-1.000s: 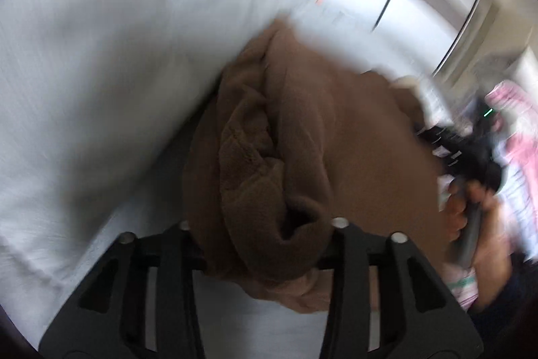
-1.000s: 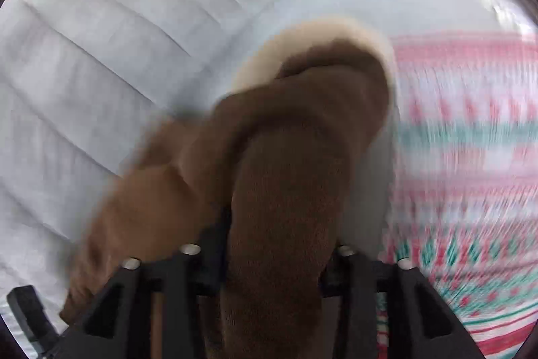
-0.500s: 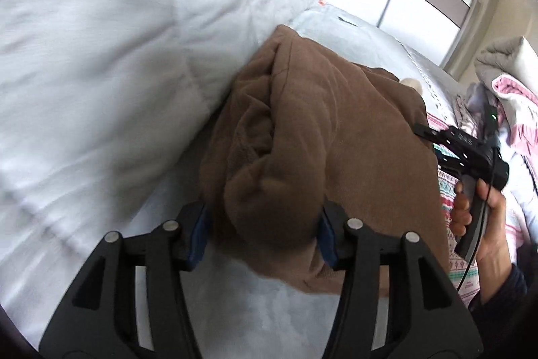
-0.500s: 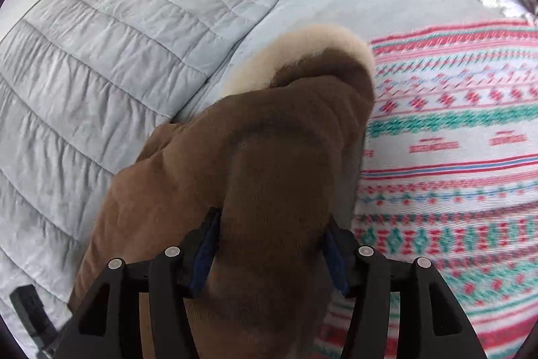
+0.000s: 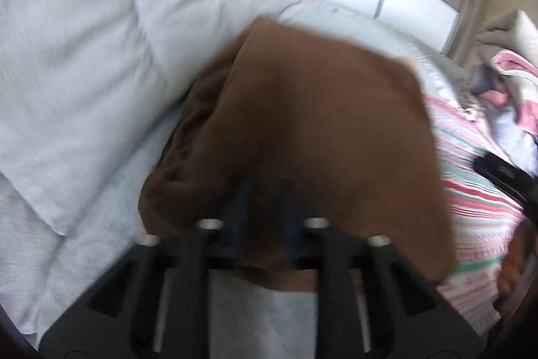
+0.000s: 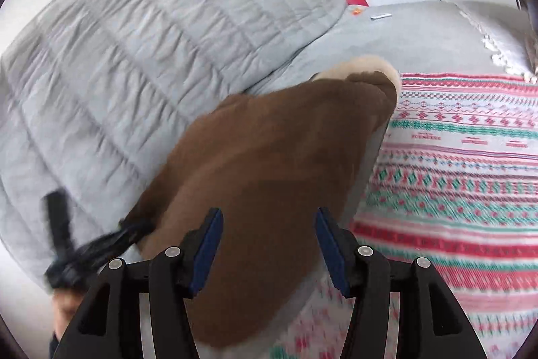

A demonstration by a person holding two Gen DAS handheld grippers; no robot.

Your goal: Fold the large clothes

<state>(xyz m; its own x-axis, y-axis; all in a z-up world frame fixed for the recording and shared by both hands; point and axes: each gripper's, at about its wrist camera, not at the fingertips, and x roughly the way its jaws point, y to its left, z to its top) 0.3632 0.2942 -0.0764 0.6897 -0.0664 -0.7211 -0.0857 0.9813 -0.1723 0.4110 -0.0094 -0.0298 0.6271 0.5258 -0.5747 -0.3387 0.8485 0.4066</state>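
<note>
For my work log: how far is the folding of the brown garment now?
Done: the brown fleece garment lies doubled over on the bed. In hand: the left gripper looks nearly shut at its near edge; the right gripper is open. Left: releasing and any final fold.

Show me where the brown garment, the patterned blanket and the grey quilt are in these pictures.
brown garment (image 6: 269, 164), right wrist view, middle of its brown top surface
patterned blanket (image 6: 454, 190), right wrist view, a green-and-red band
grey quilt (image 6: 151, 56), right wrist view, its stitched top
</note>
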